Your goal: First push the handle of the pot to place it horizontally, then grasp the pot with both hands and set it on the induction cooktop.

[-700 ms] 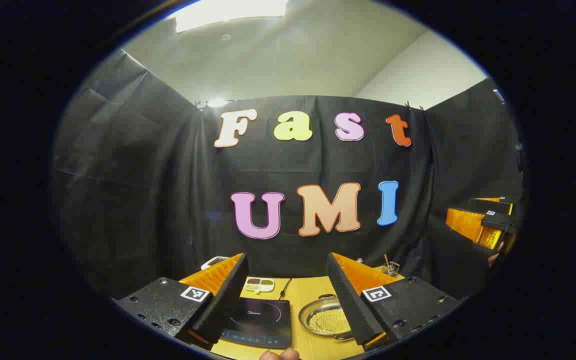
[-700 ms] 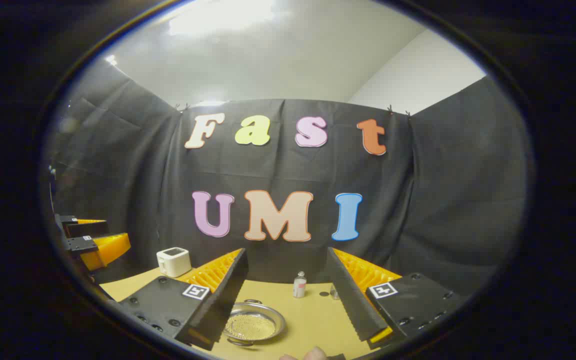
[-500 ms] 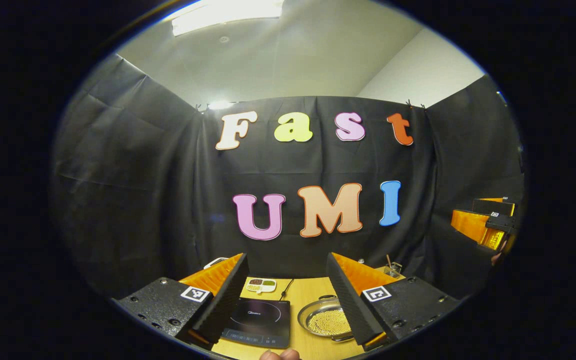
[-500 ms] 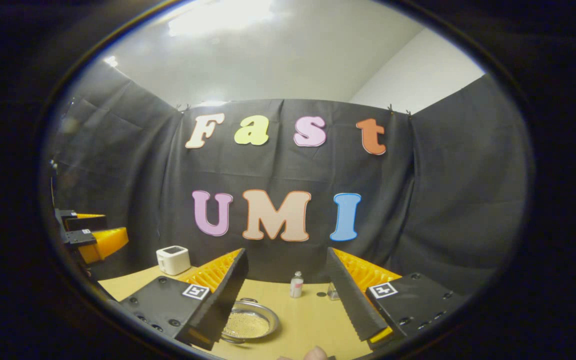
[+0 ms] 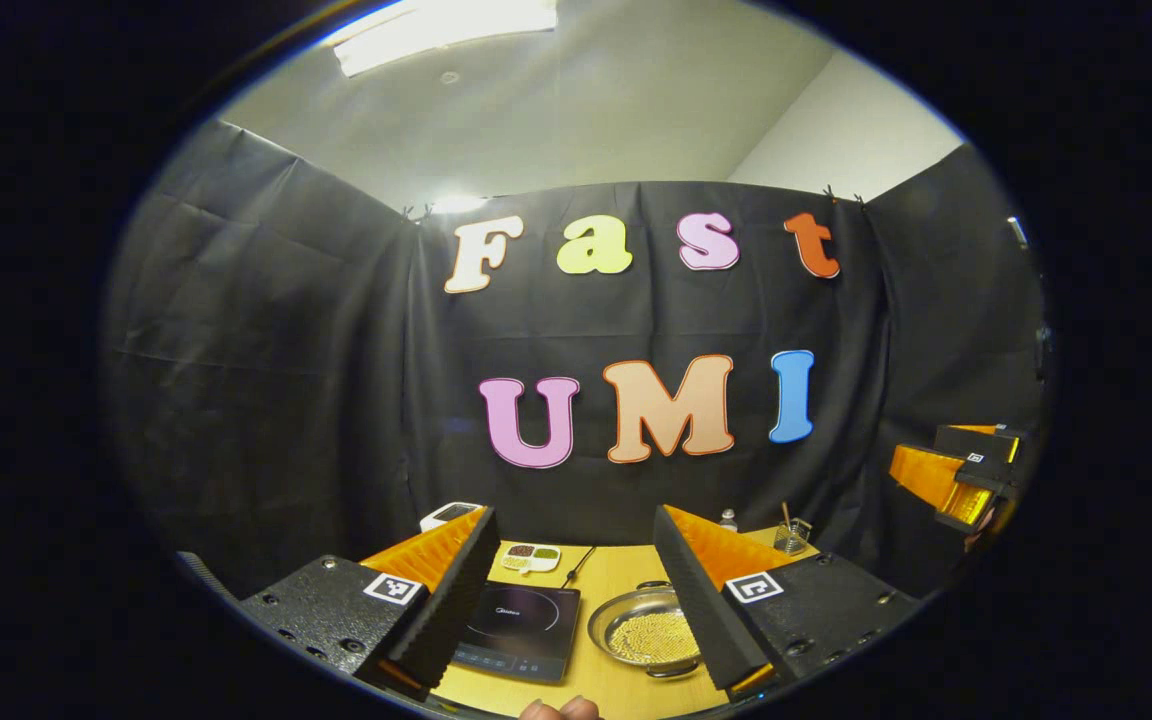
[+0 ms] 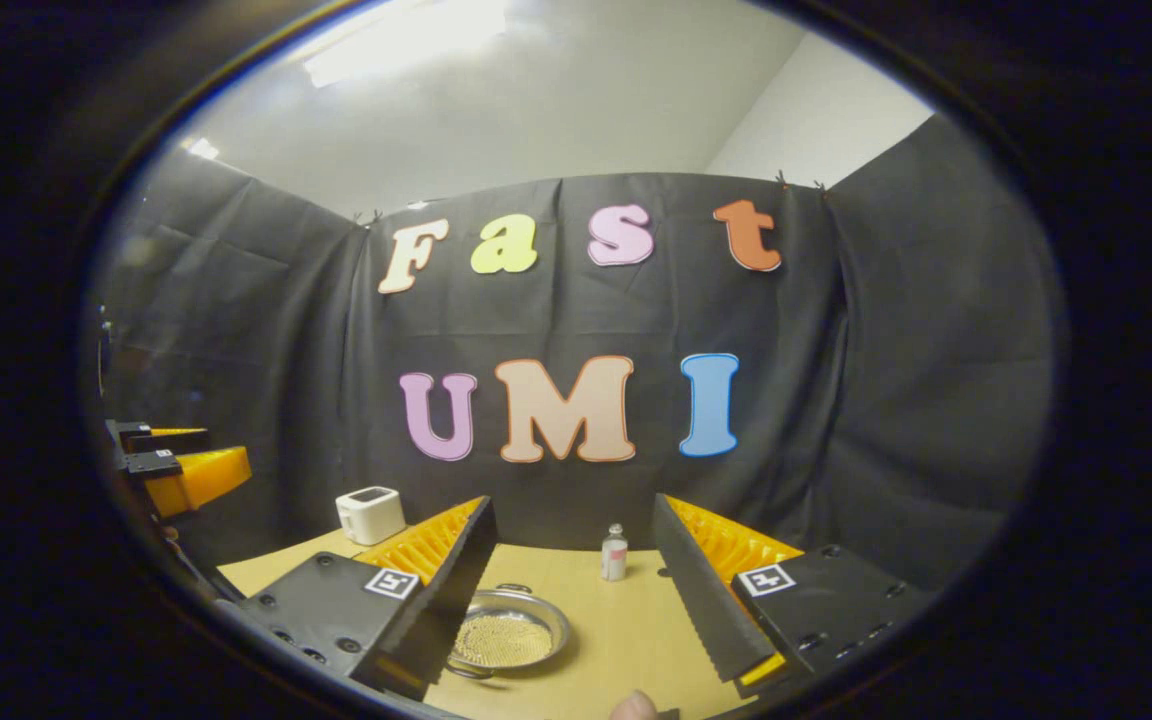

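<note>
The left gripper [image 5: 571, 590] and the right gripper [image 6: 571, 590] are both hanging spread wide above the tan wooden table [image 6: 616, 630], holding nothing. The shallow round steel pot [image 5: 646, 632] is sitting just right of the flat black induction cooktop [image 5: 521, 630], its small loop handles pointing near and far. Pushing one handle sideways, low and gently, should be turning it without sliding it. A small clear bottle [image 6: 614, 553] and a white boxy appliance [image 6: 370, 514] are standing well apart behind.

Both claws hang level in the air, the left claw [image 5: 571, 600] spread wide and empty, the right claw [image 6: 571, 600] likewise gaping, gripping nothing.
</note>
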